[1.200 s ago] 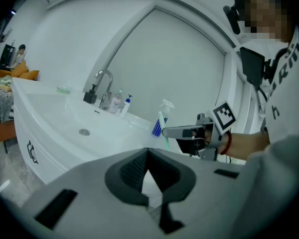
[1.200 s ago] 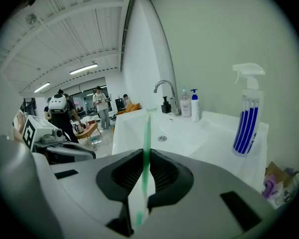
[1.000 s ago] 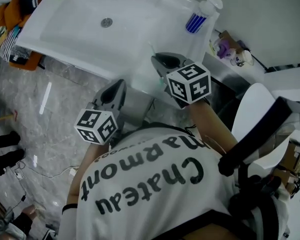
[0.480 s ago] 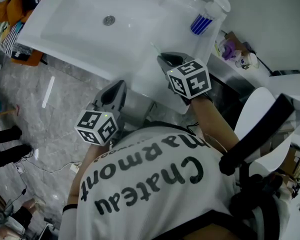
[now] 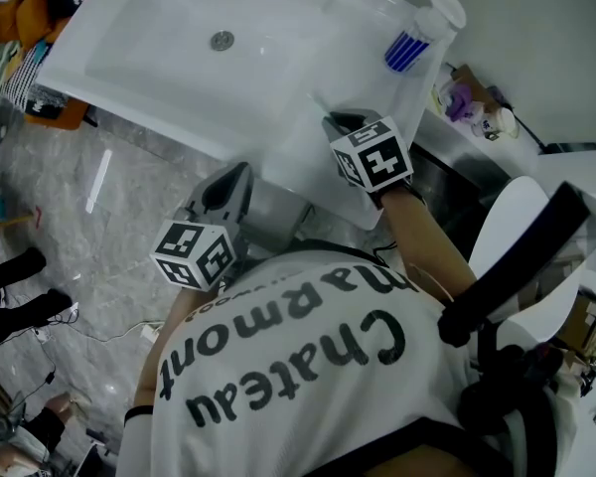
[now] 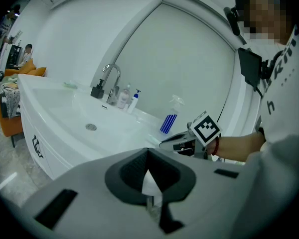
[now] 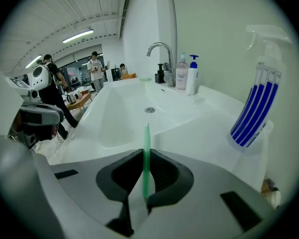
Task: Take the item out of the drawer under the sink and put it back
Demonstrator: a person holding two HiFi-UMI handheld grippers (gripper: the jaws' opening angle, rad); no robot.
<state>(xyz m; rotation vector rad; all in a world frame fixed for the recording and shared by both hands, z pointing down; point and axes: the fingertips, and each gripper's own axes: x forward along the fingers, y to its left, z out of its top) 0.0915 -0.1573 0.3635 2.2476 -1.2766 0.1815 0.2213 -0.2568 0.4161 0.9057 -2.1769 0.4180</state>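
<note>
Thin green stick (image 7: 146, 136) is gripped betw. R gripper (image 7: 145, 154) jaws, tip poking out ahead over the sink (image 7: 120, 114), spray bottle (image 7: 252, 114) to its right, while L gripper (image 6: 148, 154) is clenched empty, back-left of it.

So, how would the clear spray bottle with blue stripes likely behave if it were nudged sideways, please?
The clear spray bottle with blue stripes looks tall and narrow with a trigger head on top, so it would probably tip rather than slide. It stands close to the white sink counter's edge, so it might fall off.
</note>
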